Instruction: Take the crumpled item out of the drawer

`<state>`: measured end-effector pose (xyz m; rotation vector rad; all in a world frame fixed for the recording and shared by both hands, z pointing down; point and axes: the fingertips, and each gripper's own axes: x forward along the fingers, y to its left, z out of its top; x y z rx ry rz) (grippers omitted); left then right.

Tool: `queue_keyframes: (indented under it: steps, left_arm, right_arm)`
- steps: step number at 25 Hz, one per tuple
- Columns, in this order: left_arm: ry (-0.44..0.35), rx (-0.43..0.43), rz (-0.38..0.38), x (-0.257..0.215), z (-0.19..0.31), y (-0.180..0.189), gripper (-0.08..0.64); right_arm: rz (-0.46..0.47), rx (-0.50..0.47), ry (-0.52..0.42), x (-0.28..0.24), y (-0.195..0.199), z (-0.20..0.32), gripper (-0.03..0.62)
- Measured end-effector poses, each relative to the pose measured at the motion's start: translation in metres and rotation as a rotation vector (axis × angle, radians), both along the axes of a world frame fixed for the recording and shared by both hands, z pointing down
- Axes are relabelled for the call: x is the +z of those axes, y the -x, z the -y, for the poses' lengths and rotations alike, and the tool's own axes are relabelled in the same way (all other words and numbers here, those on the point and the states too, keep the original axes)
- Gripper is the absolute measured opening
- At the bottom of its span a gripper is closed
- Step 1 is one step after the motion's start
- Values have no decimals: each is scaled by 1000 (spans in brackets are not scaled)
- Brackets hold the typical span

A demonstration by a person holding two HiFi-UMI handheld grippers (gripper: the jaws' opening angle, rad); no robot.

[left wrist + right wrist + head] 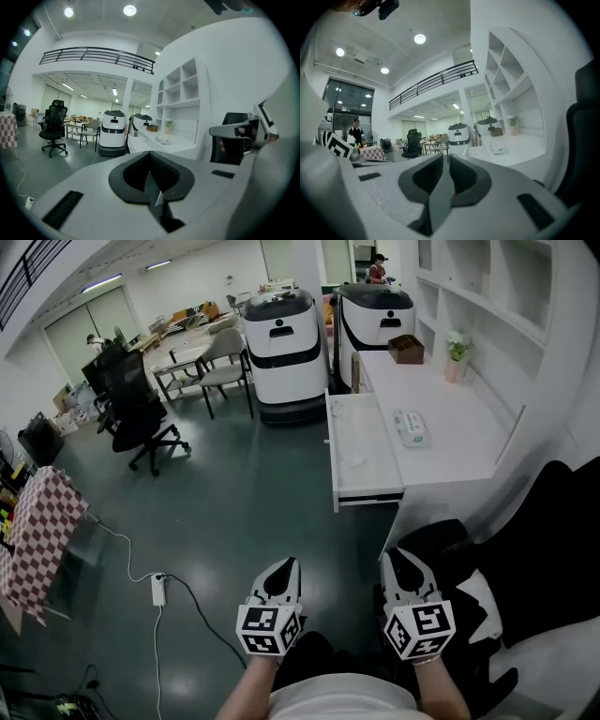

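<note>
A white drawer (364,486) stands pulled out from the white desk (459,442), ahead of me and slightly right. On its pale floor lies a faint white crumpled thing (353,458), hard to make out. Both grippers hang low near my body, well short of the drawer. My left gripper (286,565) points forward over the dark floor. Its jaws (150,153) meet with nothing between them. My right gripper (395,559) is beside it, below the drawer's front. Its jaws (446,157) are together and hold nothing.
On the desk lie a wrapped packet (411,427), a brown box (406,349) and a small potted plant (457,354). Two white service robots (284,352) stand beyond the drawer. A black office chair (141,418) is far left, a black seat (553,549) at my right, a power strip (158,589) on the floor.
</note>
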<state>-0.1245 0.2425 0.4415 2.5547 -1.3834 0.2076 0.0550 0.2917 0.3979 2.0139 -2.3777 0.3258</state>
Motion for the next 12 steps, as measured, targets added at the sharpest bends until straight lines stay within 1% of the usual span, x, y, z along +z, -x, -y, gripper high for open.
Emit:
queue_keyframes:
  steps: [2, 5, 8, 12]
  left_arm:
    - [7, -1, 0, 3, 4, -1, -8]
    - [20, 1, 5, 9, 13, -4, -8]
    - [31, 2, 10, 15, 27, -5, -6]
    - [46, 10, 10, 23, 51, -11, -8]
  right_arm:
    - [13, -9, 16, 3, -1, 5, 54]
    - [36, -18, 37, 10, -3, 16, 82]
    - [48, -11, 60, 17, -4, 28, 87]
    - [42, -9, 91, 25, -8, 49, 97]
